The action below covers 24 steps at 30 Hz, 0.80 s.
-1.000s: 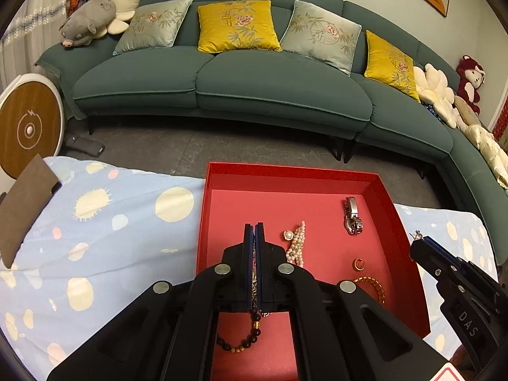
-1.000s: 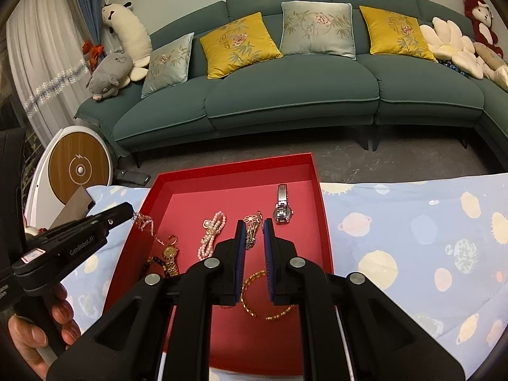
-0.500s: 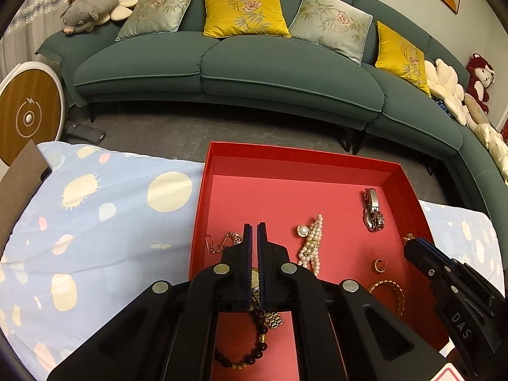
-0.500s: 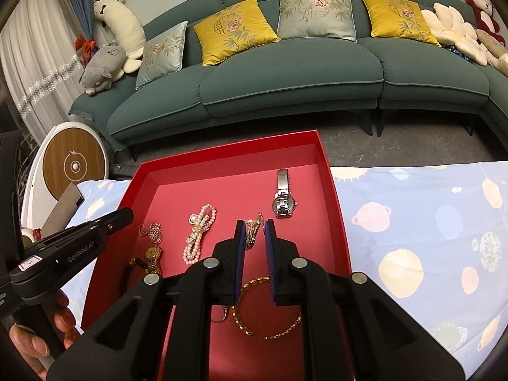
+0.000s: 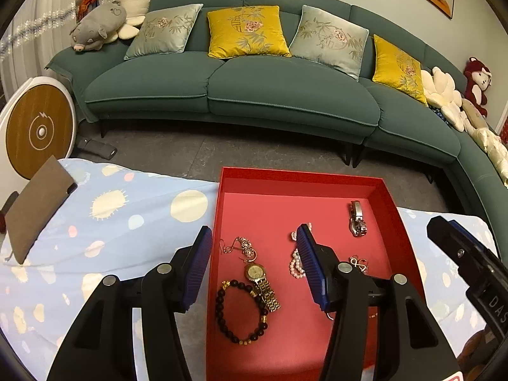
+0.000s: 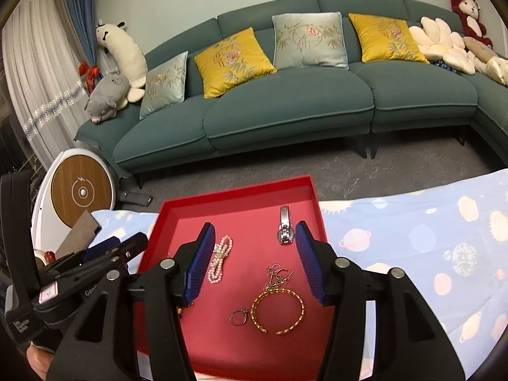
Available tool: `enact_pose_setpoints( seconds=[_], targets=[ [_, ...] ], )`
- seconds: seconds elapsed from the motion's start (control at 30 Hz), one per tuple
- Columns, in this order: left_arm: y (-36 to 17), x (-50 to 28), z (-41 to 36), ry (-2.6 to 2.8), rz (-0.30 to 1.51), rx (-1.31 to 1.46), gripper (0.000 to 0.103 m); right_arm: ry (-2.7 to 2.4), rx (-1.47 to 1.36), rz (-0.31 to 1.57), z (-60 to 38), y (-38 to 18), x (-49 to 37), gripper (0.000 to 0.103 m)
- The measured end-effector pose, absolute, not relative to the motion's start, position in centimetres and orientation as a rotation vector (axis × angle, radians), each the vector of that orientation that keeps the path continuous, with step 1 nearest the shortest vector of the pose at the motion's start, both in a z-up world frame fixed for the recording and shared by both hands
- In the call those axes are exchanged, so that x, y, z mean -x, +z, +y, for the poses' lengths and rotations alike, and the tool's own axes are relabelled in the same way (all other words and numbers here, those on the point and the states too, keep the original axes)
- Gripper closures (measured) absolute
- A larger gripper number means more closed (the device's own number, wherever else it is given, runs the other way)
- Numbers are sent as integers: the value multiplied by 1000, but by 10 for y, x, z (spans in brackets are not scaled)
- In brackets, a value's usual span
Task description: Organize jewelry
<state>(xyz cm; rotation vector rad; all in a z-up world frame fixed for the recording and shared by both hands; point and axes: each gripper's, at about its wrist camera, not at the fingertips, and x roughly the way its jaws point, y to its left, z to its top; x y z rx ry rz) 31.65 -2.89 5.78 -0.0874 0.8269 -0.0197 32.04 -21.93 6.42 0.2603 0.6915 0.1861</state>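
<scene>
Right, both my left gripper (image 5: 254,265) and right gripper (image 6: 252,258) hang spread and empty over the red tray (image 6: 235,198) holding the jewelry, seemingly between placements, so next I pick a loose piece.

We see both tools spread wide: left gripper (image 5: 254,255) empty, right gripper (image 6: 254,252) empty, side by side.

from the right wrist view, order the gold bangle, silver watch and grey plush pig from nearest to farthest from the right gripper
1. Gold open bangle: in the red tray, just below the right gripper.
2. Silver metal watch: deeper in the tray, by the right finger.
3. Grey plush pig: on the sofa's left end.
</scene>
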Motion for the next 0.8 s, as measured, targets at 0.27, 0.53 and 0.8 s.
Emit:
enact_pose_setpoints(
  seconds=[0.27, 0.53, 0.8],
  targets=[
    [93, -247, -38, -3, 796, -32, 39, 88, -242, 656, -224, 105, -256, 31],
    [75, -169, -36, 25, 809, -105, 38, 78, -224, 716, -235, 83, -177, 23],
    [69, -129, -34, 33, 802, -103, 36, 112, -191, 675, -231, 84, -133, 18]
  ],
)
